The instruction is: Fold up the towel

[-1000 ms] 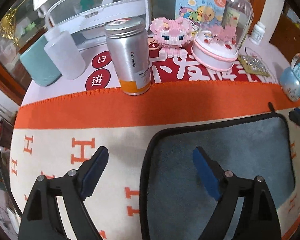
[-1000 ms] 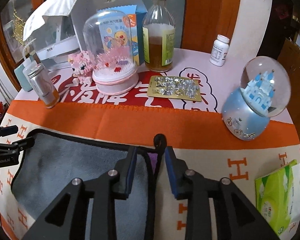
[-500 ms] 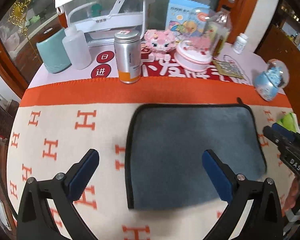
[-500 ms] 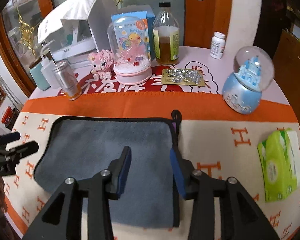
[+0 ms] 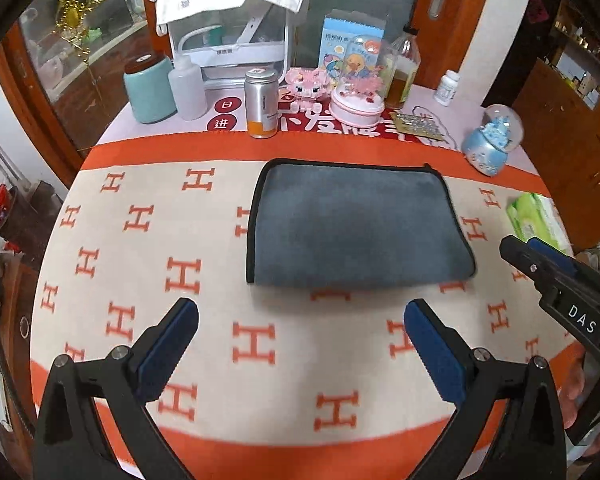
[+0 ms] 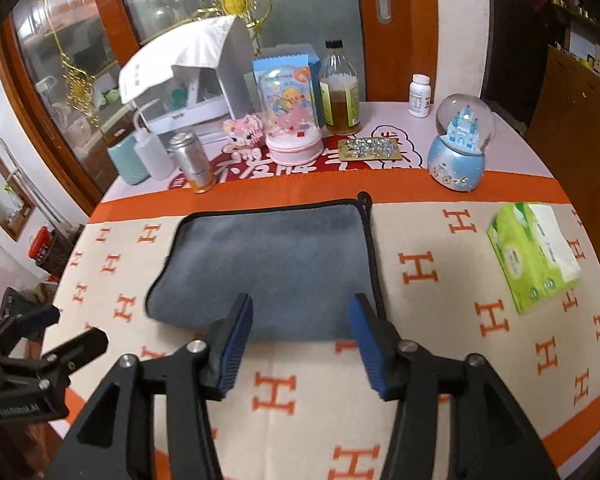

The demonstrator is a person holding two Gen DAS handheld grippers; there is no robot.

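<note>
A grey towel [image 5: 356,224] with black edging lies folded in half on the orange-and-cream cloth, fold toward me; it also shows in the right wrist view [image 6: 272,268]. My left gripper [image 5: 300,340] is open and empty, held above the cloth in front of the towel's near edge. My right gripper [image 6: 300,340] is open and empty, just in front of the towel's near right part. The right gripper also shows in the left wrist view [image 5: 556,272], and the left gripper shows in the right wrist view [image 6: 40,336].
Along the table's far side stand a silver can [image 5: 261,102], a teal cup [image 5: 148,90], a white squeeze bottle [image 5: 186,88], a pink dome toy [image 5: 358,88], a blister pack [image 6: 368,149] and a blue snow globe [image 6: 460,148]. A green tissue pack [image 6: 532,256] lies right.
Both grippers have pulled back and up from the towel, leaving it lying flat and folded. The right gripper has opened from nearly shut at the towel's corner loop.
</note>
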